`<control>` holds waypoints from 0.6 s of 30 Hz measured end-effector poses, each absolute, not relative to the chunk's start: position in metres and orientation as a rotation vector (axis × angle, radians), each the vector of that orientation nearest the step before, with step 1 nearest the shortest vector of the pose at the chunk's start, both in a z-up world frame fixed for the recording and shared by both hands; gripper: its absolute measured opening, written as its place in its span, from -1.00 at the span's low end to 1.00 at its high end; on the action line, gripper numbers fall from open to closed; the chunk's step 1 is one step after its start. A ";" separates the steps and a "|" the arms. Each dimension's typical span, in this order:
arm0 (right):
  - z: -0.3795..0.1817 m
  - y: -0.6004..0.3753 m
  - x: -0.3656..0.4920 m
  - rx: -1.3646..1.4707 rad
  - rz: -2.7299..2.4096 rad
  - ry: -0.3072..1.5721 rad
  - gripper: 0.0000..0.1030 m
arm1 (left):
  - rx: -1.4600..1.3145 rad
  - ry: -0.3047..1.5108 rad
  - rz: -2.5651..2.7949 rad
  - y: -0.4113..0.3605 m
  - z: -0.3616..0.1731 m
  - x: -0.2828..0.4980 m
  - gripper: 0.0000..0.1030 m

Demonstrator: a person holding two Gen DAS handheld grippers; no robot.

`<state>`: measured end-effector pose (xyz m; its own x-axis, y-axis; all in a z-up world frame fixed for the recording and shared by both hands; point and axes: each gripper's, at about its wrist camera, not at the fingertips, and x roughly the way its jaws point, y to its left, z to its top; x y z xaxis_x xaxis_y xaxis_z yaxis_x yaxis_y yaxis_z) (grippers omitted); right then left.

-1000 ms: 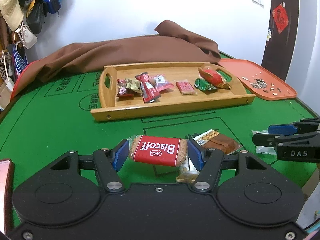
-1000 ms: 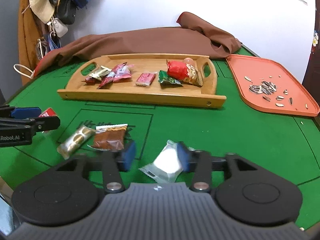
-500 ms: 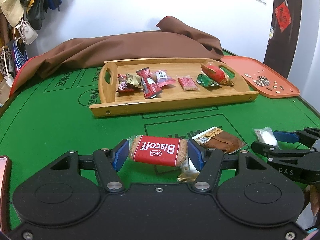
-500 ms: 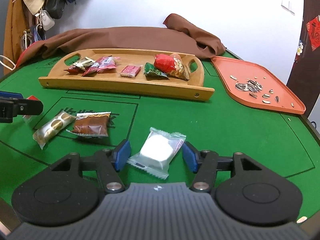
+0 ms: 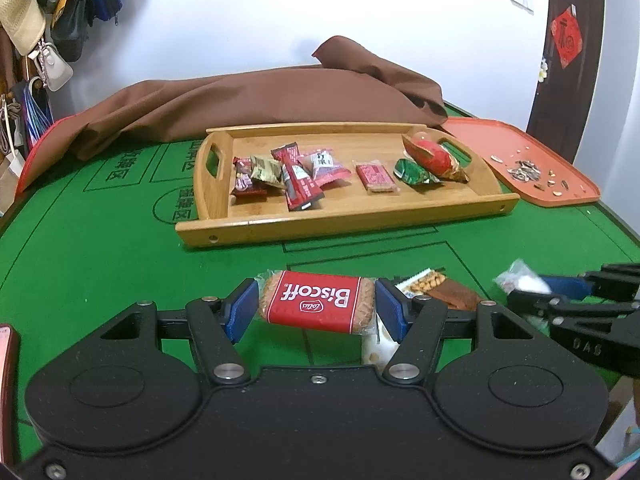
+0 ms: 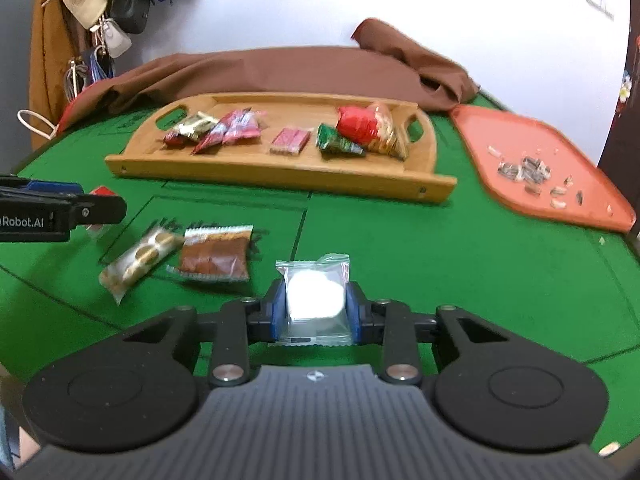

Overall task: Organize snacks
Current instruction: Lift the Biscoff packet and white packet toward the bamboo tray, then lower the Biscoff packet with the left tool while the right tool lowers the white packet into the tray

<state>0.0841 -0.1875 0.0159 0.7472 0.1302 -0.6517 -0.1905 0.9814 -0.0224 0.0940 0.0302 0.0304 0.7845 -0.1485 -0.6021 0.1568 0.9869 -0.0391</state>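
Observation:
My left gripper [image 5: 316,312] is shut on a red Biscoff biscuit pack [image 5: 316,301], held above the green table. My right gripper [image 6: 315,312] is shut on a clear packet with a white round snack [image 6: 314,296], lifted off the felt; it also shows at the right of the left wrist view [image 5: 520,282]. A wooden tray [image 5: 344,222] beyond holds several wrapped snacks. A brown snack packet [image 6: 214,258] and a gold biscuit packet [image 6: 140,258] lie on the felt between the grippers.
An orange tray [image 6: 516,192] with sunflower seeds lies at the right. A brown cloth [image 5: 256,100] is heaped behind the wooden tray. Bags and hats [image 5: 52,20] hang at the far left wall. The table's edge runs close on the right.
My right gripper has closed on the white snack packet and raised it. My left gripper has kept its hold on the Biscoff pack and moved slightly nearer the tray.

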 end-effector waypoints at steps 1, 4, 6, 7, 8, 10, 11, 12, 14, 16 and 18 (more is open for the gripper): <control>0.019 -0.188 0.086 -0.092 0.172 0.695 -0.30 | 0.016 0.646 -0.163 0.030 0.032 0.096 0.19; 0.030 -0.192 0.095 -0.069 0.176 0.681 -0.30 | 0.009 0.640 -0.167 0.030 0.037 0.105 0.19; 0.035 -0.194 0.103 -0.053 0.181 0.681 -0.30 | -0.002 0.638 -0.171 0.031 0.041 0.113 0.19; 0.038 -0.195 0.108 -0.045 0.182 0.679 -0.30 | -0.006 0.637 -0.170 0.031 0.043 0.117 0.19; 0.040 -0.196 0.113 -0.038 0.181 0.678 -0.30 | -0.007 0.634 -0.169 0.031 0.045 0.121 0.19; 0.043 -0.197 0.123 -0.023 0.178 0.680 -0.30 | -0.006 0.630 -0.162 0.030 0.049 0.130 0.19; 0.045 -0.197 0.130 -0.012 0.180 0.686 -0.30 | -0.006 0.628 -0.161 0.030 0.051 0.135 0.19; 0.046 -0.199 0.135 -0.003 0.182 0.690 -0.30 | -0.008 0.629 -0.160 0.030 0.053 0.140 0.19; 0.049 -0.200 0.147 0.019 0.189 0.703 -0.30 | -0.016 0.632 -0.156 0.031 0.056 0.150 0.19; 0.051 -0.200 0.156 0.036 0.196 0.713 -0.30 | -0.029 0.638 -0.154 0.033 0.058 0.161 0.19; 0.056 -0.200 0.167 0.050 0.202 0.719 -0.30 | -0.045 0.646 -0.153 0.035 0.061 0.173 0.19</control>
<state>0.1671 -0.2004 0.0559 0.7339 0.2005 -0.6490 -0.1662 0.9794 0.1146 0.1735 0.0349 0.0611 0.7876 -0.1556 -0.5962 0.1275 0.9878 -0.0894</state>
